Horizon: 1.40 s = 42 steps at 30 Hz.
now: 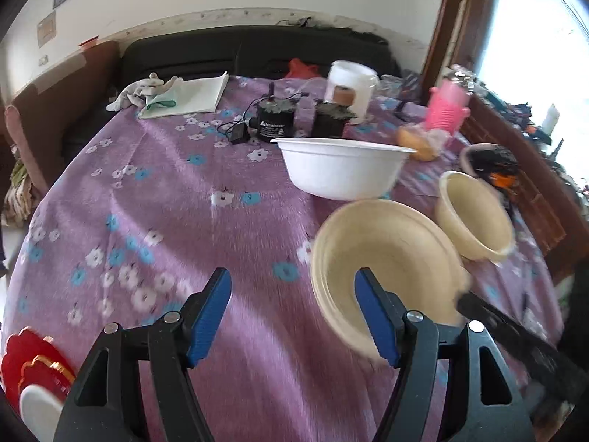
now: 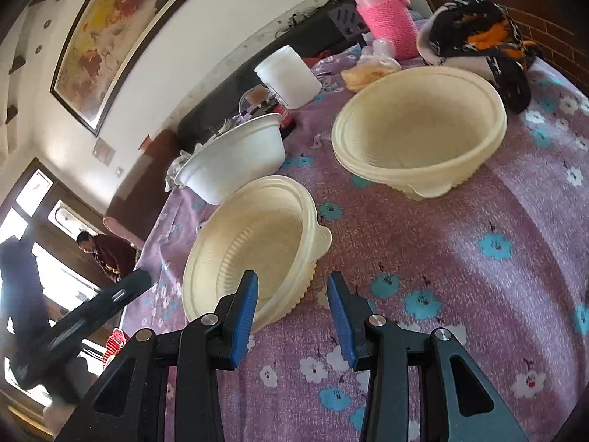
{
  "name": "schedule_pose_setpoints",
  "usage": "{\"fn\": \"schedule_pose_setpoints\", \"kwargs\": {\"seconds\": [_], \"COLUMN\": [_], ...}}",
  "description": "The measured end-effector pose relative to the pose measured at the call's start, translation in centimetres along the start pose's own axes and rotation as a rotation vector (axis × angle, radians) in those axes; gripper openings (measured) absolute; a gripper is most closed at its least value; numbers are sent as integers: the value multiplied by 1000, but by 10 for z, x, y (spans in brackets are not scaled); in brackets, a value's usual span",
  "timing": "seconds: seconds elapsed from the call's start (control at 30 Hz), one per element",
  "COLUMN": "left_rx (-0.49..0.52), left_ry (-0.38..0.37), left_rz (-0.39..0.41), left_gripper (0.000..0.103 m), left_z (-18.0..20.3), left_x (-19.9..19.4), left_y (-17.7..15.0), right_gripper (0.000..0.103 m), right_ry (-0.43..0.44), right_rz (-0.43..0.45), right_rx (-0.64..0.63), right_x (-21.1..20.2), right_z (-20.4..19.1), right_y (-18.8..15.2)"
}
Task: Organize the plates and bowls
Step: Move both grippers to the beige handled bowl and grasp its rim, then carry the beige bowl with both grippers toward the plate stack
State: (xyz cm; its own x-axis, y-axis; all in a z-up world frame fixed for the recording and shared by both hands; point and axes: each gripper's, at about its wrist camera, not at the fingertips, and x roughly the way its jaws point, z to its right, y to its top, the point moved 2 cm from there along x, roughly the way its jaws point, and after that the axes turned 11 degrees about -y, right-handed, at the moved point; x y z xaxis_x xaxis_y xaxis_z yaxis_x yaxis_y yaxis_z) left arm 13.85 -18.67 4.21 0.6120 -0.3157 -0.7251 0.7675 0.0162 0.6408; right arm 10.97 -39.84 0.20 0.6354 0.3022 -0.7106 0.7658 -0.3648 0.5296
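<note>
Currently three bowls on the purple floral tablecloth (image 2: 478, 258): one white bowl (image 1: 340, 169), and two cream ones. Cream bowl A (image 2: 257, 243) has a small tab on its rim and a ribbed base, possibly a nested stack, cannot tell. Cream bowl B (image 2: 419, 132) sits further back, apart from A, near a black-and-orange cloth bundle (image 2: 475, 33). The white bowl stands just behind A. No plates identifiable among these, though a red-and-white item (image 1: 33, 379) at the lower left edge of the left view is too cut off to name.

Other counts: one white jar (image 2: 291, 77), one pink knit-covered bottle (image 2: 386, 18), two dark pots (image 1: 274, 121), one folded cloth (image 1: 187, 97).

Left gripper (image 1: 294, 316): fingers wide apart, holding nothing; right finger overlaps cream bowl A's rim in the left view, contact uncertain (blurred).

Right gripper (image 2: 292, 316): fingers moderately apart, holding nothing; left finger (image 2: 244, 316) lies over A's near rim, contact uncertain.
</note>
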Motion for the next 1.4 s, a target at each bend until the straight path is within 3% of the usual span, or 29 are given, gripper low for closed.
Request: {"fn": "schedule_pose_setpoints", "kwargs": {"seconds": [0.07, 0.1, 0.13, 0.17, 0.2, 0.4, 0.53, 0.7, 0.77, 0.9, 1.03, 1.13, 1.4], "left_rx": [14, 19, 26, 30, 28, 86, 102, 85, 73, 95, 151, 173, 173], "left_ry": [-7, -8, -13, -26, -35, -36, -38, -35, -11, 34, 109, 127, 132], "left_rz": [-9, -11, -19, -32, -46, -27, -21, -56, -61, -27, 25, 69, 87], "left_gripper": [67, 55, 31, 18, 13, 13, 15, 29, 29, 33, 61, 70, 69], "left_z": [3, 4, 6, 8, 8, 16, 15, 1, -5, -4, 5, 6, 1], "left_x": [16, 22, 28, 34, 38, 17, -11, -43, -46, -40, -34, -36, -33], "left_y": [0, -1, -3, -6, -10, -18, -30, -66, -76, -78, -79, -80, -80], "right_gripper": [42, 42, 36, 29, 22, 20, 20, 22, 22, 23, 26, 27, 27], "right_ry": [-11, -7, -6, -9, -15, -8, 62, 124, 127, 32, -3, -31, -17], "right_rz": [-2, -8, -5, -2, -1, -3, -32, -73, -95, -74, -50, -38, -27], "right_rx": [-13, -17, -15, -25, -40, -40, -47, -180, -220, -317, -346, -356, -357], "right_x": [3, 6, 7, 7, 7, -3, -20, -34, -31, -22, -18, -15, -14], "right_z": [-3, -4, -4, -5, -7, -6, -9, -33, -42, -58, -62, -62, -63], "right_y": [0, -1, 0, 0, 0, -4, -9, -22, -31, -44, -48, -47, -48]}}
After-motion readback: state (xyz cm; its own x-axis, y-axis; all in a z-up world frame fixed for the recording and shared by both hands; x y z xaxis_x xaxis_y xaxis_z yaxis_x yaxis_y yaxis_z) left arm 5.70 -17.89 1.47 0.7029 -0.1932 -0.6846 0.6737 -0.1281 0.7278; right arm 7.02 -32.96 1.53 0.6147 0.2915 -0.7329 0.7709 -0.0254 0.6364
